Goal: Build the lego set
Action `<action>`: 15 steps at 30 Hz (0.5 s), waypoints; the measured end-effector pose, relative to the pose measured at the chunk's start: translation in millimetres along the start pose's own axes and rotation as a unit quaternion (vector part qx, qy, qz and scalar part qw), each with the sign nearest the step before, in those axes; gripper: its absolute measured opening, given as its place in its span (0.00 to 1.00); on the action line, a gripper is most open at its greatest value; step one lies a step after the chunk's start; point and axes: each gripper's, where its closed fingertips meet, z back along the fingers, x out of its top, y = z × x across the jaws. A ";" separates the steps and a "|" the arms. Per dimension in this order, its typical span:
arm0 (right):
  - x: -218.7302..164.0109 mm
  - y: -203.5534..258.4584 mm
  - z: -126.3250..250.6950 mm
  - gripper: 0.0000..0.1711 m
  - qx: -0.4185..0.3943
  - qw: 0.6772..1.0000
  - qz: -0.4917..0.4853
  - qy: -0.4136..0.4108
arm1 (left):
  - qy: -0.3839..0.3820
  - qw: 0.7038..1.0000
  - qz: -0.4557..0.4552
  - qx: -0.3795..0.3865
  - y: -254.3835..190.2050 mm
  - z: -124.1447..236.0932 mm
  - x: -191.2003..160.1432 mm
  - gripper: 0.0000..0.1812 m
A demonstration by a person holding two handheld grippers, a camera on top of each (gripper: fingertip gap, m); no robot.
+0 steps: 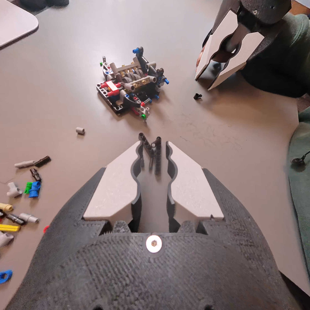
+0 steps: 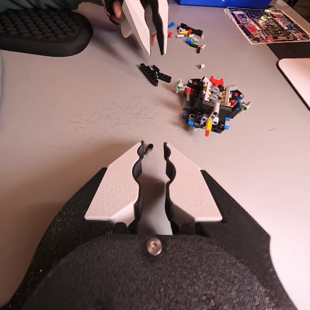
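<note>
From my remote station I take the part-built lego model (image 1: 130, 85) as the reference; it rests on the grey table (image 1: 67, 83), apart from both grippers.

My left gripper (image 1: 153, 142) hovers on the near side of the model in its own view. Its jaws are spread, with nothing pinched. The black beams (image 1: 151, 151), two crossed lengths with a pin between them, show in the gap between the fingertips. From the right wrist view these beams (image 2: 155, 74) lie flat on the table to the left of the model, and the left gripper (image 2: 156, 54) hangs above them without contact.

My right gripper (image 2: 153, 142) sits on the near side of the model in its own view, jaws spread and holding nothing. A small black pin (image 2: 149, 149) lies on the table between its fingertips, closer to the left finger; I cannot confirm contact. In the left wrist view that pin (image 1: 197, 96) lies to the right of the model, just below the right gripper (image 1: 202, 83).

Loose pieces (image 2: 189, 36) are scattered beyond the model in the right wrist view, with a single grey bush (image 2: 201, 66) between them and the model. A printed sheet (image 2: 268, 25) lies farther right.
</note>
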 end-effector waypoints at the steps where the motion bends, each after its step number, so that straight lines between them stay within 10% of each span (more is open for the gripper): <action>1: -0.6 0.1 -0.4 0.13 0.001 1.000 -0.001 0.001 | 0.003 1.000 0.001 0.002 1.7 2.1 -2.3 0.17; 15: -4.2 0.1 -2.9 0.13 0.004 1.000 -0.007 0.005 | 0.077 0.994 -0.072 0.042 6.5 -8.7 -33.8 0.20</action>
